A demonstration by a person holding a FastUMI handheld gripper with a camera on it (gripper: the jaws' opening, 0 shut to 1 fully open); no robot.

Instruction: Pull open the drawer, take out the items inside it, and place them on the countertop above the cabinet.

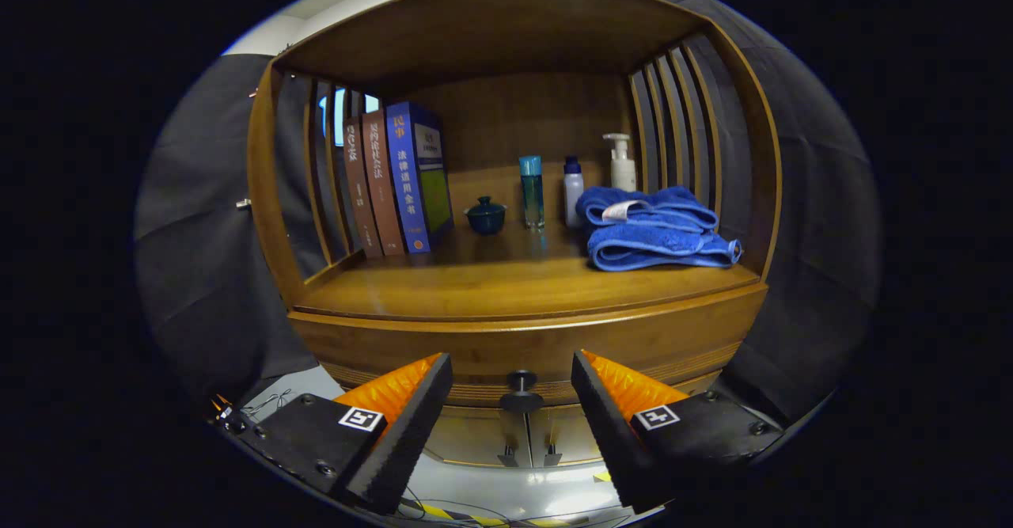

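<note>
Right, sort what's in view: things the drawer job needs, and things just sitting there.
For the job:
- drawer, shut
- drawer knob, between the open jaws, ahead of them
- gripper, touching nothing
- countertop

Just sitting on the countertop:
- books, upright
- small lidded pot
- teal bottle
- white bottle
- pump bottle
- folded blue towels

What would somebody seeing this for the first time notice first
Probably the folded blue towels at the right end of the wooden countertop, with three upright books at the left end. Between them stand a small dark lidded cup and a few bottles. Closer in, the gripper is open, its fingers either side of the drawer knob, and the drawer looks shut.
</note>
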